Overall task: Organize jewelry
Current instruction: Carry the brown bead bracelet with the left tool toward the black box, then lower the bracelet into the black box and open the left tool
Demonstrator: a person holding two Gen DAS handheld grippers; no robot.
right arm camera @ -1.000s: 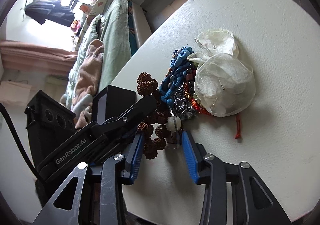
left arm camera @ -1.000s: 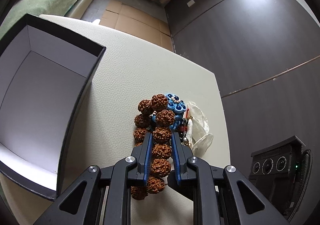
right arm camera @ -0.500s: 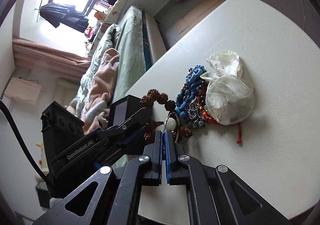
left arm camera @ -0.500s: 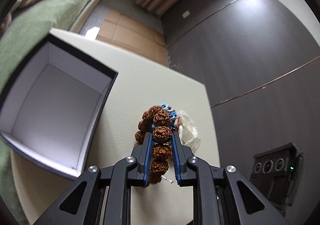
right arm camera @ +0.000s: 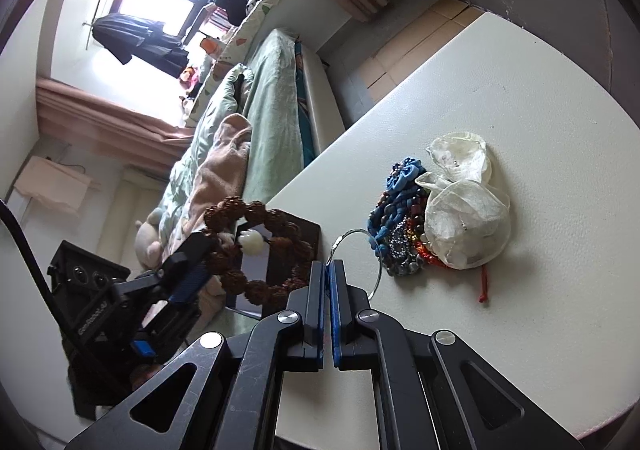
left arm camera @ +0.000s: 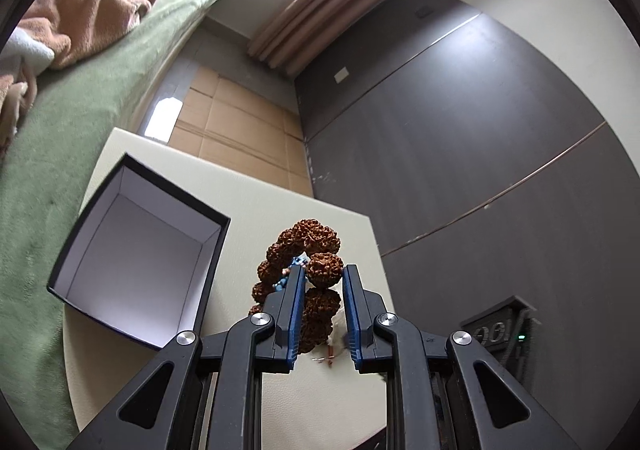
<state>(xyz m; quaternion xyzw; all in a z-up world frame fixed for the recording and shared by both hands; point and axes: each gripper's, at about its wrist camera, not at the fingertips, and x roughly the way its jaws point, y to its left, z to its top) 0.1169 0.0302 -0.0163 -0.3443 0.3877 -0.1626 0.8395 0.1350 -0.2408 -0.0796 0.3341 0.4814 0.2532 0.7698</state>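
One bead bracelet [left arm camera: 320,278] between left claw [left arm camera: 322,274] pads.

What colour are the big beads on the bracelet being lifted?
Rough reddish-brown bracelet, clearest in the left wrist view.

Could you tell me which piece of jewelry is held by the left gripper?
The brown seed-bead bracelet, lifted clear in the left gripper; the other pieces are not brown seeds.

Brown knobbly-bead bracelet [left arm camera: 310,274] with one pale round bead hangs as an open loop in the air, clear of the table and beside the open black box [left arm camera: 138,250], white inside. Thin silver wire hoop [right arm camera: 366,256] is lifted too, its far edge just at the jewelry pile. Pile [right arm camera: 404,218] lies on the white table: blue bead strands, silvery chain, red cord, sheer white pouches against its side.
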